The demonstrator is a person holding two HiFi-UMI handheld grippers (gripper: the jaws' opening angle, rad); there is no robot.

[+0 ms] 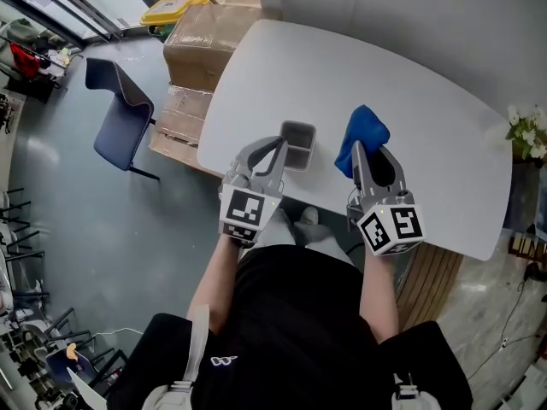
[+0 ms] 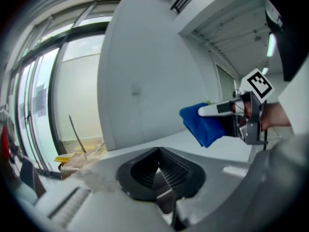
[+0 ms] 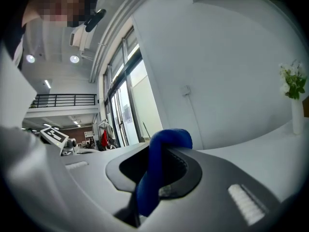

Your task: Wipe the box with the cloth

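Note:
A small grey open box [image 1: 298, 144] is over the near part of the white table [image 1: 427, 92]. My left gripper [image 1: 280, 149] is shut on the box's near-left wall; in the left gripper view the jaws [image 2: 161, 178] are together with a thin grey edge between them. A blue cloth [image 1: 362, 135] is pinched in my right gripper [image 1: 364, 156], to the right of the box and apart from it. In the right gripper view the cloth [image 3: 161, 163] bulges up out of the shut gripper [image 3: 159, 178]. The left gripper view shows the cloth [image 2: 203, 122] at upper right.
Cardboard boxes [image 1: 205, 37] are stacked on the floor off the table's far-left corner, with a blue chair [image 1: 124, 114] to their left. A vase of white flowers [image 1: 526, 131] stands at the right edge. The person's body is close against the table's near edge.

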